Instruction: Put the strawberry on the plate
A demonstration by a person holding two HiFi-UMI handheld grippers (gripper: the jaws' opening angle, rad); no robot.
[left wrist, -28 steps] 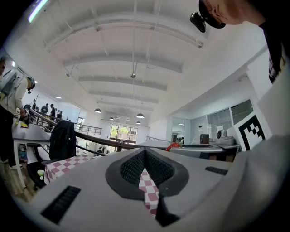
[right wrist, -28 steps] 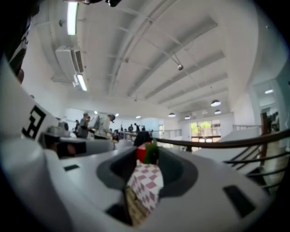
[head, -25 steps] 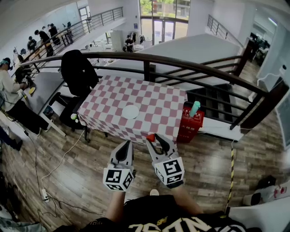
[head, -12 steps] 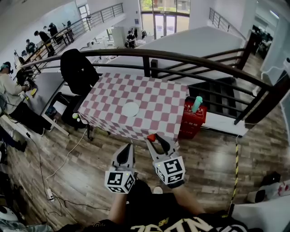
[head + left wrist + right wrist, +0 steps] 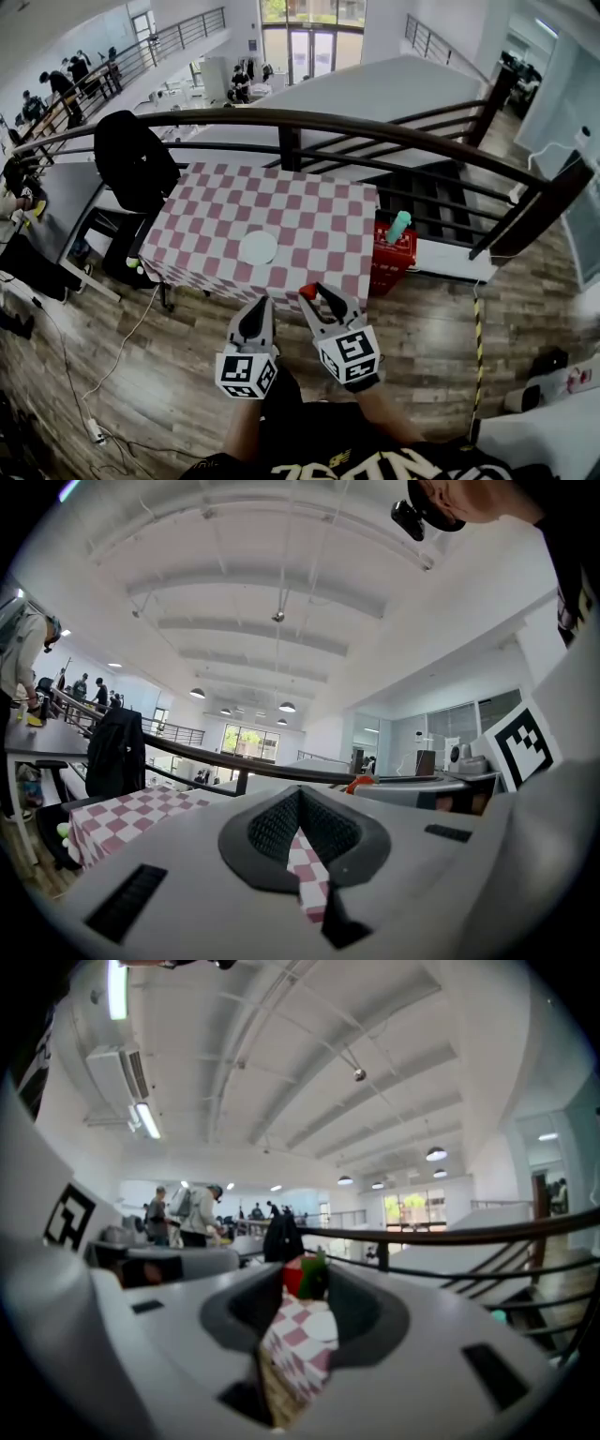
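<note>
A small red strawberry [image 5: 307,292] with a green top [image 5: 306,1277] is pinched at the tips of my right gripper [image 5: 312,293], which is shut on it. It hangs above the wooden floor just short of the near edge of the table with the red and white checked cloth [image 5: 309,220]. A white plate [image 5: 258,247] lies on that cloth, left of centre toward the near side. My left gripper [image 5: 258,308] is beside the right one, shut and holding nothing; its jaws meet in the left gripper view [image 5: 298,829].
A dark railing [image 5: 375,131] curves behind the table. A black chair with a jacket [image 5: 131,159] stands at the table's left. A red basket with a teal bottle [image 5: 396,246] sits at its right. People work at desks far left.
Table and plate have shifted slightly left and nearer in the head view as the person steps forward. Both grippers keep their pose, the strawberry still held.
</note>
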